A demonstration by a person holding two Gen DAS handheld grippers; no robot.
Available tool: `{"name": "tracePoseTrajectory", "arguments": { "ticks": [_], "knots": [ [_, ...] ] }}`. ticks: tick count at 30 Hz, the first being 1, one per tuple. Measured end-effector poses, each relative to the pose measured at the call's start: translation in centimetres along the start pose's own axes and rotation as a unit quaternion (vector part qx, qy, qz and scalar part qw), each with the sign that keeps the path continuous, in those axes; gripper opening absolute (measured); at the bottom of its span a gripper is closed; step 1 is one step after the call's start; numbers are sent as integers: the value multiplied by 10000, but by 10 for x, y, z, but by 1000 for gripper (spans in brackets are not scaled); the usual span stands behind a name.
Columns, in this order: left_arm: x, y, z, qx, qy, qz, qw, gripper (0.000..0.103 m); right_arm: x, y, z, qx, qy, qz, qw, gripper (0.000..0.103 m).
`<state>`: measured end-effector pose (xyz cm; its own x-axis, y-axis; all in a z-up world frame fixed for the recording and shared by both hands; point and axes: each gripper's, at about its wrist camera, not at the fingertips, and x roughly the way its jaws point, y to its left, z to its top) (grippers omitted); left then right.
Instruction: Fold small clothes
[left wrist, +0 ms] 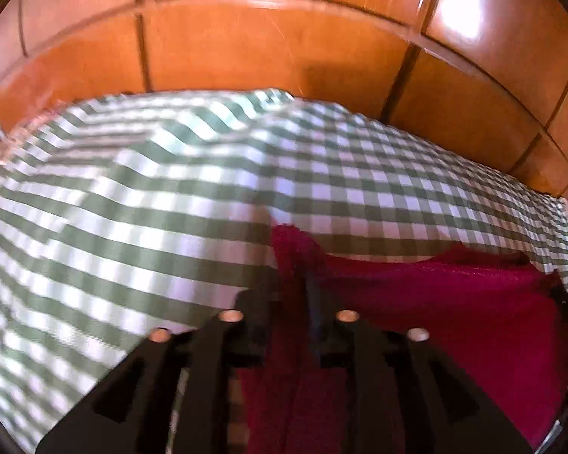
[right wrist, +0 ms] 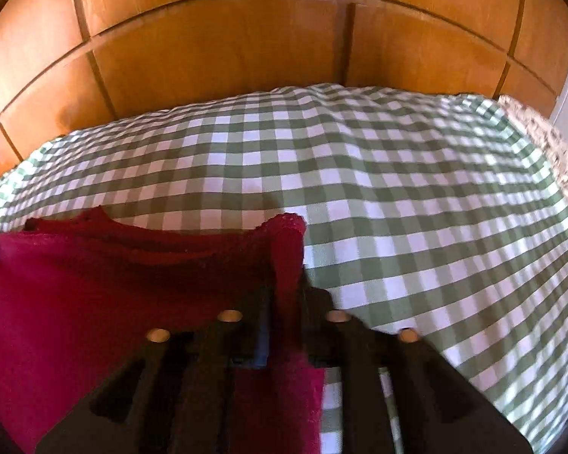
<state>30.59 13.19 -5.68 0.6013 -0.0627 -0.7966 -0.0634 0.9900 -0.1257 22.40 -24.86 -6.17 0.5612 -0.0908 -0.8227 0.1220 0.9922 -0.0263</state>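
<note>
Two corners of the red garment (right wrist: 94,283) are pinched, one in your left gripper (left wrist: 289,283) and one in your right gripper (right wrist: 286,276), lifted toward 12 o'clock over the checked worktop (right wrist: 397,189), so folding looks barely begun.

Both wrist views sit low and close over the green-and-white checked cloth (left wrist: 170,196) (right wrist: 397,208), facing the orange-brown wooden panelled wall (left wrist: 246,49) (right wrist: 227,49) — each sharing the crimson knitted garment (left wrist: 454,302) (right wrist: 94,283).
</note>
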Motion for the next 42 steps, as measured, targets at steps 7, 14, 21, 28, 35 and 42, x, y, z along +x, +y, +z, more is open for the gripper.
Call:
{"name": "tracePoseTrajectory", "arguments": {
  "ticks": [7,14,21,28,35,42],
  "knots": [
    [-74,6,-36,95,-652,-343,9972,25,-64,23,-5,-250,-715,512,9958,56],
    [-82,-5,-88,325,-460,-359,9978,26,-48,130,-18,-1324,-125,1744,9757,56],
    [-64,28,-100,-437,-25,-252,9987,52,29,158,7,-820,374,1142,9894,57],
    [-97,36,-114,-376,-280,-93,9989,50,28,158,0,-854,66,1139,9898,58],
    [-121,31,-130,-113,-435,270,9986,51,1,160,-5,-991,-199,875,9910,76],
    [-130,21,-143,26,-439,331,9985,54,-45,117,-28,-558,-422,1125,9912,77]
  ]
}}
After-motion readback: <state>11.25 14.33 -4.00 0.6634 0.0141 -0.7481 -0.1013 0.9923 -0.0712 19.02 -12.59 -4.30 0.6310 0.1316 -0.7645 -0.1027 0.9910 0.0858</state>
